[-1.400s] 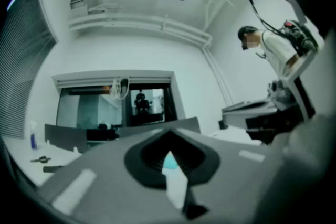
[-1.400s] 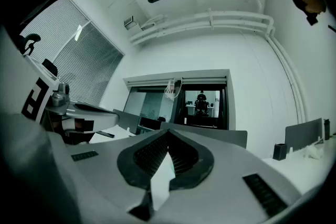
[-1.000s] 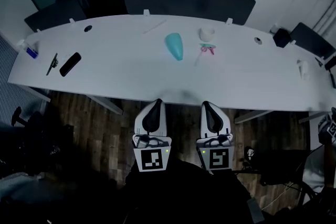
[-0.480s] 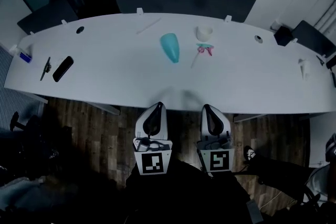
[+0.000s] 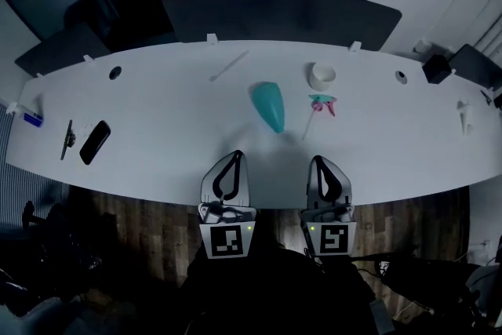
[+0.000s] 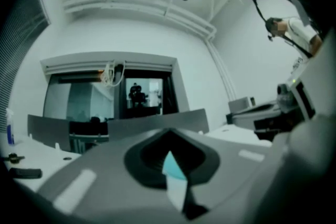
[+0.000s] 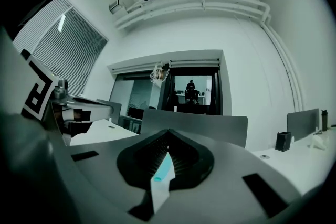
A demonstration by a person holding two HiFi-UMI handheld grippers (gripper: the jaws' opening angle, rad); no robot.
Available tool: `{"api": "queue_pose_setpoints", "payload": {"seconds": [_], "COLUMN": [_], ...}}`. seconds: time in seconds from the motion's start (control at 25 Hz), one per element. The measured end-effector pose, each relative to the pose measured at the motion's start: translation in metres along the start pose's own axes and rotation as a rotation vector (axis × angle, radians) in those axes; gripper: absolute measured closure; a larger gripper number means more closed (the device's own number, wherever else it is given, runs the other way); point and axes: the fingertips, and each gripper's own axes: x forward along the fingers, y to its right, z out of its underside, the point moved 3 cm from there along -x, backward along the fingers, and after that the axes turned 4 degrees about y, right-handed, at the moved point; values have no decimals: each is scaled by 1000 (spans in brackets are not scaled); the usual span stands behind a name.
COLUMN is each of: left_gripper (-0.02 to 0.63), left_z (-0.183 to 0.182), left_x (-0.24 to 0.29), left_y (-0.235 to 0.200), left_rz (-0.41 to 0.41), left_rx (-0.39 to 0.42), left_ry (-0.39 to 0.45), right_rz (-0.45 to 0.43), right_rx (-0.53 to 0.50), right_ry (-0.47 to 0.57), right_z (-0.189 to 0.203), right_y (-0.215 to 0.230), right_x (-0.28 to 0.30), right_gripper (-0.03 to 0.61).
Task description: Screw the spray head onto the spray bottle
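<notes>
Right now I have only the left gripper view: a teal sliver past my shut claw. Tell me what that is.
Observer: The bottle, lying on its side on the table.
Operator: Give me the spray head's place.
Observer: The spray head lies right of the bottle, apart from it, straight ahead of the right claw.
Operator: Report that claw.
Observer: Shut and empty, at the table's near edge.
</notes>
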Motion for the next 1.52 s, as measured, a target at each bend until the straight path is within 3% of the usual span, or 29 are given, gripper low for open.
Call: {"api": "queue_pose_setpoints", "payload": {"seconds": [0.12, 0.4, 0.64, 0.92, 1.08, 1.32, 1.48, 1.52], "left_gripper": [611, 611, 611, 611, 611, 611, 611, 611], "left_z": [9, 26, 35, 38, 37, 35, 36, 36], "left_x": [29, 76, 96, 107, 111, 111, 112, 112], "left_y": [-21, -35, -29, -21, -23, -31, -36, -38], "left_rz": [17, 116, 143, 132, 105, 65, 34, 29], "left_rx": [-24, 29, 39, 42, 42, 21, 5, 2], "left_ry": [6, 6, -18, -23, -18, -16, -9, -11], "right_rz": [27, 84, 67, 17, -32, -60, -113, -138], "right_rx": [-7, -3, 9, 1, 81, 116, 159, 157], "right_ry": [-2, -36, -85, -87, -161, -176, -252, -273], "right_z": [4, 19, 32, 35, 53, 63, 80, 84], "right_y": [2, 10, 20, 34, 31, 26, 19, 13], "right_x": [31, 71, 82, 94, 103, 109, 120, 124], "right_gripper": [574, 574, 574, 574, 574, 574, 570, 517]}}
